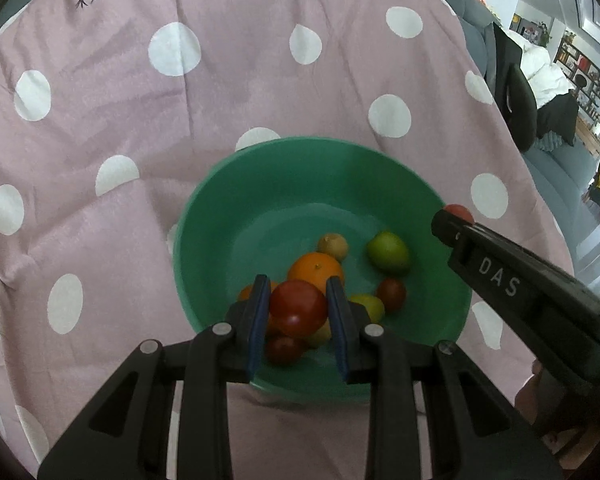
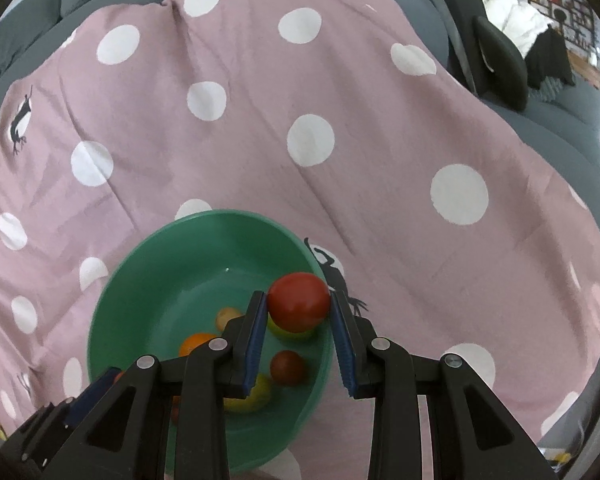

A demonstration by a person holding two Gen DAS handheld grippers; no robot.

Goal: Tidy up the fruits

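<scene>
A green bowl [image 1: 220, 216] [image 2: 140, 280] sits on a pink polka-dot cloth. My left gripper [image 1: 299, 304] is shut on a red tomato [image 1: 298, 307], held above the fruit in the bowl. Below lie an orange [image 1: 315, 266], a lime [image 1: 388, 252], a small tan fruit [image 1: 333, 245], a dark red fruit [image 1: 391, 293] and yellow-green ones [image 1: 370, 306]. My right gripper [image 2: 299, 304] is shut on another red tomato [image 2: 298, 302] over the bowl's right rim. That gripper also shows in the left wrist view as a black arm [image 1: 500, 276] with its tomato [image 1: 458, 213].
The pink cloth [image 2: 300, 120] covers a grey sofa [image 2: 540, 128]. A black bag [image 2: 500, 68] and white bedding [image 2: 516, 16] lie at the back right. Shelves stand far behind.
</scene>
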